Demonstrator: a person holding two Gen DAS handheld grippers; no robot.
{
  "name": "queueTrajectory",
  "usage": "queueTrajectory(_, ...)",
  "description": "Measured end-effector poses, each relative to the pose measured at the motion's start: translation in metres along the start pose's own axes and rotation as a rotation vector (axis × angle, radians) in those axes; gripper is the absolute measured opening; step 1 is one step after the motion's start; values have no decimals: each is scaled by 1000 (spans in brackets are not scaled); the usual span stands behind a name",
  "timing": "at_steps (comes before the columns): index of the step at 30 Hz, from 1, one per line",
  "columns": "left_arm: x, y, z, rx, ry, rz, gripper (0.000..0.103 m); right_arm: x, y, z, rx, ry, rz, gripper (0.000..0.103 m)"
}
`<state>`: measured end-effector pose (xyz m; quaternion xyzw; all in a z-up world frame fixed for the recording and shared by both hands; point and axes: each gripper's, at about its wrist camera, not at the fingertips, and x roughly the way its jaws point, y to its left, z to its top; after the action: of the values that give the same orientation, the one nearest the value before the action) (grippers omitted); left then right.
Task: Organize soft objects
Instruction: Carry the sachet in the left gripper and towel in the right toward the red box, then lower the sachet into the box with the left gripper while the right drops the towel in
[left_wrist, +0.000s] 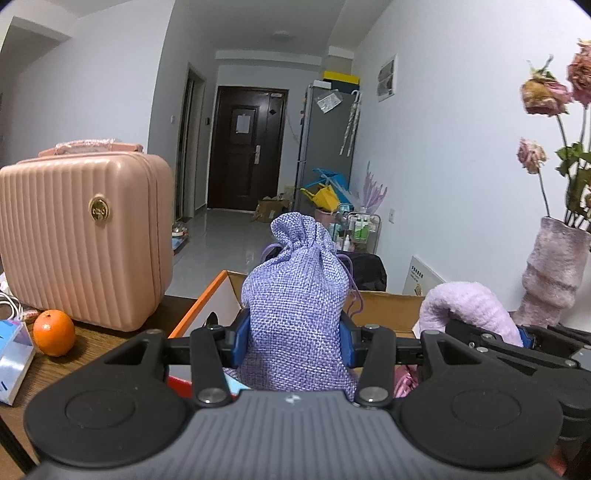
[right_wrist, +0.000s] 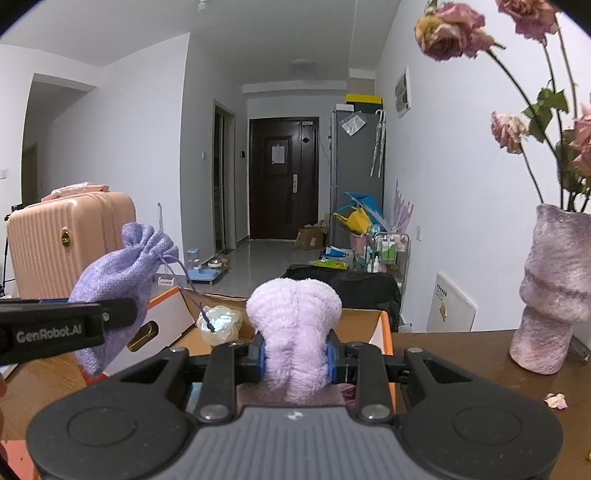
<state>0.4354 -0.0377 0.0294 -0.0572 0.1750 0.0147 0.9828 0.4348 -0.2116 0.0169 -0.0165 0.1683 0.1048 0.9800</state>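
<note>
My left gripper (left_wrist: 293, 341) is shut on a purple woven drawstring pouch (left_wrist: 295, 302) and holds it upright above an open cardboard box with orange edges (left_wrist: 201, 306). The pouch also shows in the right wrist view (right_wrist: 114, 280), held by the left gripper. My right gripper (right_wrist: 295, 356) is shut on a fluffy lilac towel (right_wrist: 295, 332), also above the box (right_wrist: 384, 332). The towel shows at the right of the left wrist view (left_wrist: 469, 306). A crumpled clear plastic bag (right_wrist: 219, 325) lies inside the box.
A pink ribbed suitcase (left_wrist: 85, 236) stands on the wooden table (left_wrist: 92, 343) at the left, with an orange (left_wrist: 53, 332) and a small white-blue box (left_wrist: 11, 362) beside it. A fuzzy purple vase with dried roses (right_wrist: 554, 295) stands at the right. A fallen petal (right_wrist: 556, 400) lies on the table.
</note>
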Motion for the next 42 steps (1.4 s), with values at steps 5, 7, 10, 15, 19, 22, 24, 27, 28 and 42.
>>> queueTrajectory(5,21,1,3,-13,22,21,46,18,1,1,-11,25,12,27)
queueTrajectory(7,29,2,4,-17,31,27,46,23,1,0,-10,38,22,27)
queueTrajectory(10,38,2,4,-19,44,40,46,30,3,1,-16,42,30,27)
queueTrajectory(15,52,2,5,-18,64,62,46,42,6,2,-37,54,42,28)
queueTrajectory(19,61,-1,6,-22,88,76,46,51,9,4,-52,62,42,28)
queueTrajectory(22,70,-2,6,-19,112,89,46,58,12,2,-56,69,28,28)
queueTrajectory(24,73,-4,4,-18,128,96,46,61,14,1,-56,76,15,28)
queueTrajectory(27,75,-3,1,-14,135,103,46,65,16,-1,-44,89,2,28)
queueTrajectory(28,75,-2,1,-14,135,103,46,66,16,-1,-41,93,-4,28)
queueTrajectory(42,68,3,2,-21,84,137,96,70,6,-4,-21,100,-79,90)
